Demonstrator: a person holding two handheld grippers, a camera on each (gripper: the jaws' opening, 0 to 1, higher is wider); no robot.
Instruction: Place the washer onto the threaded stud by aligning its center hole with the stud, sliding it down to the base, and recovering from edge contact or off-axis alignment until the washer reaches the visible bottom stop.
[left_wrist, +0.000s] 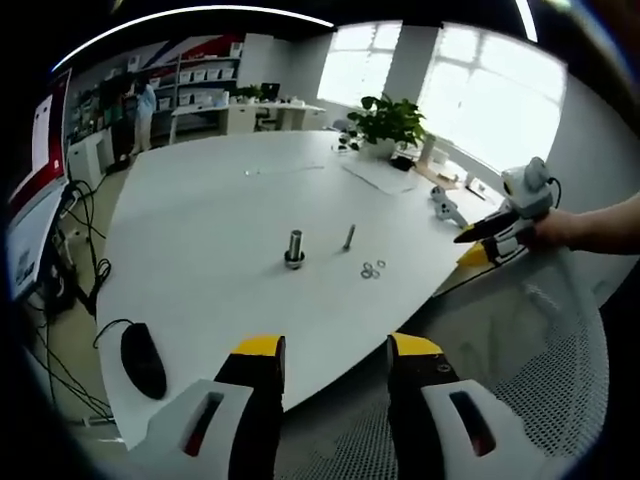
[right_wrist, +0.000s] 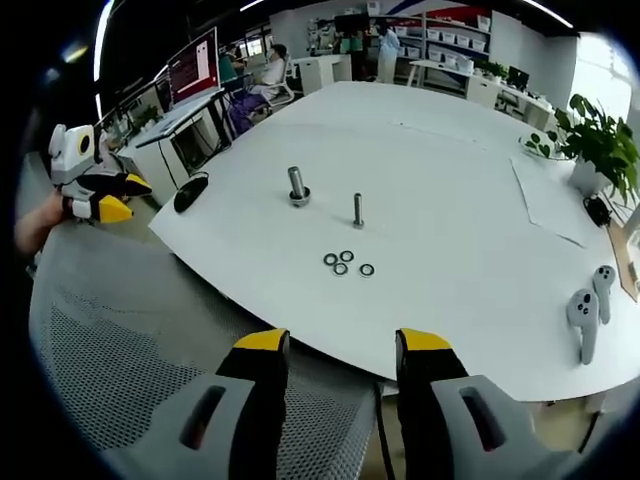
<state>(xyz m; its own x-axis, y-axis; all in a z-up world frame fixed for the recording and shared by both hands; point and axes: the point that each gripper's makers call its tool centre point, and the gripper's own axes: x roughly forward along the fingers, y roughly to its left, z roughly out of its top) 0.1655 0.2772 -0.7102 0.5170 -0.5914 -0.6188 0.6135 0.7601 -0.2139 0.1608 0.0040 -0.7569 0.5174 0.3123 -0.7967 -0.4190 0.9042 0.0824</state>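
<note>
1. Both grippers hang back off the white table's (right_wrist: 470, 230) edge, over a grey mesh chair back (right_wrist: 110, 340); I'd judge nothing has started.
2. Left gripper (left_wrist: 330, 360): jaws parted wide, empty. Right gripper (right_wrist: 335, 355): the same.
3. Four small metal ring washers (right_wrist: 345, 263) lie clustered flat, just beside the slim upright threaded stud (right_wrist: 358, 209).
4. A thicker steel bolt (right_wrist: 297, 185) stands near; a black mouse (right_wrist: 190, 192) and white controllers (right_wrist: 585, 320) sit clear of the path.
</note>
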